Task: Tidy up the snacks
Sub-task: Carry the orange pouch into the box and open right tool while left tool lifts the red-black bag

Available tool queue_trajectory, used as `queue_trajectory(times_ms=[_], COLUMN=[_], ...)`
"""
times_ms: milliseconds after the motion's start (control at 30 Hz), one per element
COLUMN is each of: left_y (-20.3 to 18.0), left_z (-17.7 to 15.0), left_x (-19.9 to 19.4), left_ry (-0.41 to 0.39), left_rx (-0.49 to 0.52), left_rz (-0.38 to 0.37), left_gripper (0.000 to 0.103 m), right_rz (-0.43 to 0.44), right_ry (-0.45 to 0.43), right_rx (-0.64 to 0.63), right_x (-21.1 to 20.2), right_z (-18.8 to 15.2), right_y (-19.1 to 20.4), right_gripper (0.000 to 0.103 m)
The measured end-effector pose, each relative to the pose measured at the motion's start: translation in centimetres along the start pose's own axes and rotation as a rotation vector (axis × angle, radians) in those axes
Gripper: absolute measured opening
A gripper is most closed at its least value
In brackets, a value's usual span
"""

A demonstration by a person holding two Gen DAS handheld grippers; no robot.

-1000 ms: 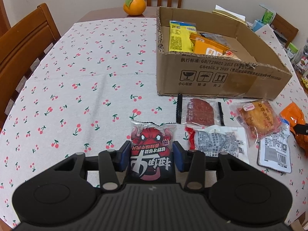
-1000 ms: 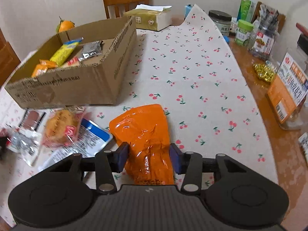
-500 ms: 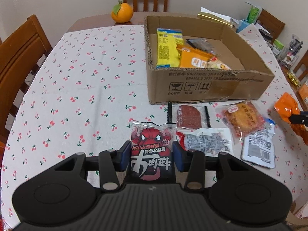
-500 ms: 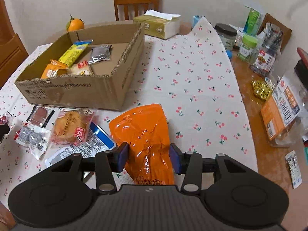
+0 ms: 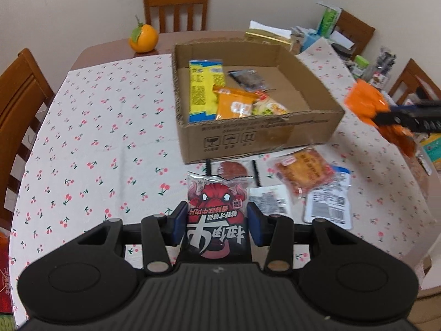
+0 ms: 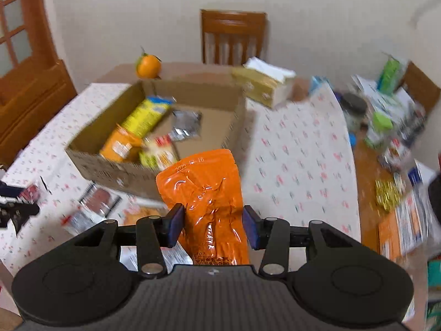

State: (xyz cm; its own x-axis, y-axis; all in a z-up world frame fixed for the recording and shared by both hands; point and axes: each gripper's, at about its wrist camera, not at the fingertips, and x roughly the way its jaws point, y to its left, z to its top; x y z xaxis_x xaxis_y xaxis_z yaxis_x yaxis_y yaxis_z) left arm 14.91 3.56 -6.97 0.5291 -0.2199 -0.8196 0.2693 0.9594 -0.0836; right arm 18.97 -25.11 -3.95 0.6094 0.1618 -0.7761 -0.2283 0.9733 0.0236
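Cream walls and wooden chairs (image 5: 176,5) ring a table (image 5: 110,127) spread with a cherry-print cloth. Above it, the left hand-held gripper (image 5: 217,222) is clamped on a black snack packet with a red bull face (image 5: 217,209); the packet's long axis runs straight ahead along the fingers, its torn top edge pointing away toward the cardboard box (image 5: 259,135). The right hand-held gripper (image 6: 213,226) is closed on an orange pouch (image 6: 205,193), also lengthwise between the blue pads (image 6: 176,224), its sealed, date-stamped end pointing forward and up over the box's near corner. Inside the box lie a yellow packet (image 5: 202,91), an orange packet (image 5: 234,104) and a dark one. Just in front of the box on the cloth rest a red-disc snack (image 5: 231,168), a cake in clear wrap (image 5: 303,171) and white label-side-up packets (image 5: 328,204). An orange fruit (image 5: 144,38) sits beyond the cloth.
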Motion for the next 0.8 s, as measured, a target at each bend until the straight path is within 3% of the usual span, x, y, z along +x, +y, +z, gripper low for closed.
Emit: queue_trajectory(times_ms=[233, 467, 800], left_y=[-0.5, -0.5, -0.2], left_z=[0.5, 0.8, 1.8], left_x=[-1.8, -2.3, -1.9], left_ry=[-0.046, -0.065, -0.074], left_rx=[0.011, 0.015, 0.017], left_rz=[-0.032, -0.036, -0.036], left_gripper=[0.044, 0.044, 0.044], right_rz=[0.070, 0.095, 0.075], right_ry=[-0.049, -0.058, -0.034], right_rx=[-0.055, -0.067, -0.011], right_x=[0.9, 4.6, 9.0], right_z=[4.6, 8.3, 9.5], right_y=[1.9, 3.3, 2.4], right_gripper=[0.051, 0.051, 0.054])
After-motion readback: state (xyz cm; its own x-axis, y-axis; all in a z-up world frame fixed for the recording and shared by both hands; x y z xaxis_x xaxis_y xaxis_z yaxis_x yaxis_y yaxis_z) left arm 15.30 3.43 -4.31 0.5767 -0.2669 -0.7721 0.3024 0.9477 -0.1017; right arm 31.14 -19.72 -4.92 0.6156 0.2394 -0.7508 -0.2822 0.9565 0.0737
